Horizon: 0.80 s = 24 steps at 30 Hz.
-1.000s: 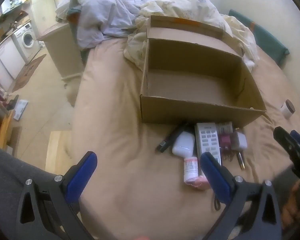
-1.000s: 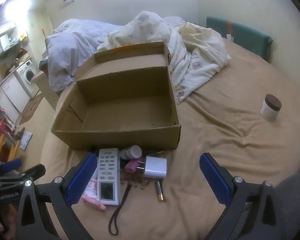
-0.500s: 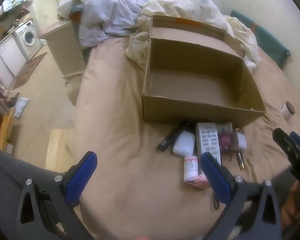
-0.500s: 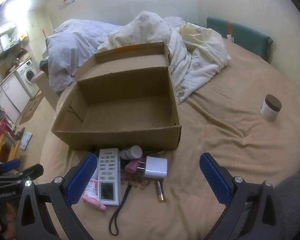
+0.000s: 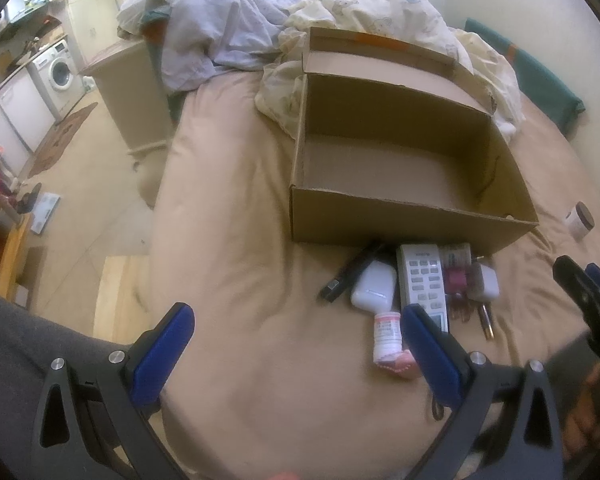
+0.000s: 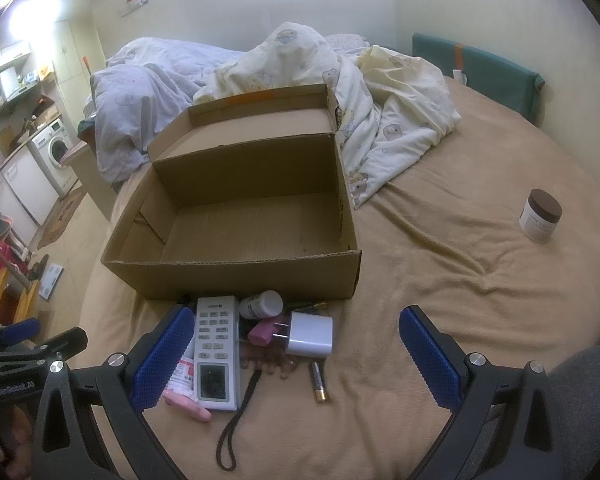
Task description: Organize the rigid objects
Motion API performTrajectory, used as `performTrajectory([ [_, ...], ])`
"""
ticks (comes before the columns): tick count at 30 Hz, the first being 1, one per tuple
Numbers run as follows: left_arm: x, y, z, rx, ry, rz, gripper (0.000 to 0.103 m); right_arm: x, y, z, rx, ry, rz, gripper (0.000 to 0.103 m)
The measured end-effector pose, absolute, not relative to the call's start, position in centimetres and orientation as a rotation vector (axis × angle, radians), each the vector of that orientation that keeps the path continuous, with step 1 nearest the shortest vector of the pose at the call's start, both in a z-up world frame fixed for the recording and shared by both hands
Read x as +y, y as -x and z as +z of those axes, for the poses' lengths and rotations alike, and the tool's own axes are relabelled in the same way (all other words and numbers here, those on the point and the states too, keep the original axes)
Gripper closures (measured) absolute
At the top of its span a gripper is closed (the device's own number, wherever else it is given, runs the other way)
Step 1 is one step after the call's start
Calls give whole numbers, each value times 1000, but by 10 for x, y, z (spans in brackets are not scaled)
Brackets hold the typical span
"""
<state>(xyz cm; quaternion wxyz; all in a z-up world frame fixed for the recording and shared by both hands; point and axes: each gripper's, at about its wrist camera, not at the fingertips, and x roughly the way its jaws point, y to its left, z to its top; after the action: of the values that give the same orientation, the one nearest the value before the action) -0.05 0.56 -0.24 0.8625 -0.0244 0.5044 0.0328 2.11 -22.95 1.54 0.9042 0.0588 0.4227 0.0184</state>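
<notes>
An open, empty cardboard box [image 6: 236, 276] [image 5: 404, 224] rests on the tan bed. Small items lie in a cluster against its near wall: a white remote [image 6: 216, 352] [image 5: 422, 280], a white charger plug [image 6: 310, 334], a white pill bottle [image 6: 262, 304], a pink-labelled bottle [image 5: 387, 334], a white earbud case [image 5: 374, 286], a black pen [image 5: 350, 274] and a battery [image 6: 318, 382]. My left gripper [image 5: 296, 344] hangs open, near-left of the cluster. My right gripper [image 6: 294, 350] is open too, above the cluster's near side, holding nothing.
A brown-lidded white jar [image 6: 540, 222] stands alone on the bed to the right. Crumpled duvets [image 6: 300, 64] pile up behind the box. The bed's left edge drops to a floor with a washing machine [image 5: 62, 70] and a wooden stool [image 5: 4, 248].
The left wrist view has shifted slightly, so the box and items sit a little further right and lower. The right gripper and the objects have not moved.
</notes>
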Motion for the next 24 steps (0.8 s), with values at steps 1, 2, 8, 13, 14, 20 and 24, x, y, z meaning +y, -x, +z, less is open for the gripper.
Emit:
performTrajectory([
  [1, 6, 1, -2, 1056, 49, 69, 0, -229, -21, 15, 873, -121, 38, 0],
  [2, 6, 0, -2, 1056, 48, 69, 0, -229, -21, 15, 873, -121, 37, 0],
  [8, 6, 0, -3, 1057, 47, 67, 0, -229, -21, 15, 873, -120, 37, 0],
  [13, 6, 0, -3, 1060, 49, 65, 0, -229, -21, 15, 874, -121, 36, 0],
  [14, 5, 0, -3, 1060, 50, 64, 0, -229, -21, 15, 875, -122, 36, 0],
  [20, 5, 0, -3, 1060, 52, 62, 0, -231, -22, 11, 874, -118, 37, 0],
  [24, 5, 0, -3, 1060, 53, 61, 0, -232, -21, 9, 870, -121, 34, 0],
])
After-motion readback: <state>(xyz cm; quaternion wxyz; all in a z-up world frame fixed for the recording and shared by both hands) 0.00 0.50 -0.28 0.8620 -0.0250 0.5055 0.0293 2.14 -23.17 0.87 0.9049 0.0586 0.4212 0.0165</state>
